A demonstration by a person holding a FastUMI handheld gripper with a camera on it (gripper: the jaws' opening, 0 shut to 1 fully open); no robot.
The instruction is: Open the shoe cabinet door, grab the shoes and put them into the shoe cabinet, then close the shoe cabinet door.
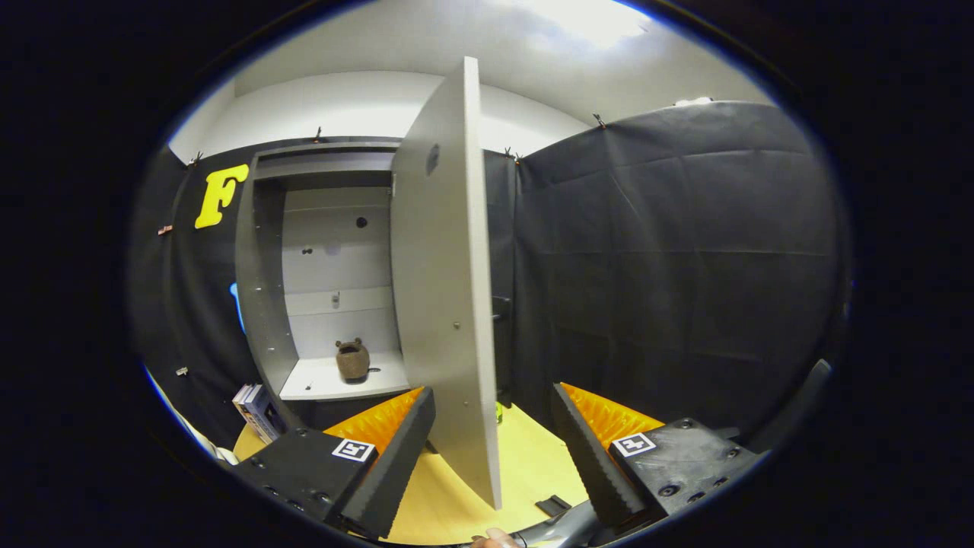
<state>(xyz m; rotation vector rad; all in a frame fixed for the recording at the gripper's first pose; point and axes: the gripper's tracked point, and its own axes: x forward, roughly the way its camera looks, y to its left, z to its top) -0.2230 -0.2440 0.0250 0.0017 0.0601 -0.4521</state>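
The cabinet (327, 281) stands open against the booth wall, its door (445, 289) swung out edge-on toward the camera and reaching between the fingers of the gripper (493, 426). A single brown shoe (352, 359) sits upright on the lower shelf (335, 380), well beyond the fingers and to the left of the door. The fingers are spread wide, one on each side of the door's lower edge, pinching nothing. Books (255, 411) lean at the foot of the cabinet's left side on the yellow table (533, 464). A small dark object (553, 504) lies on the table near the right finger. Black cloth (670, 259) hangs to the right.
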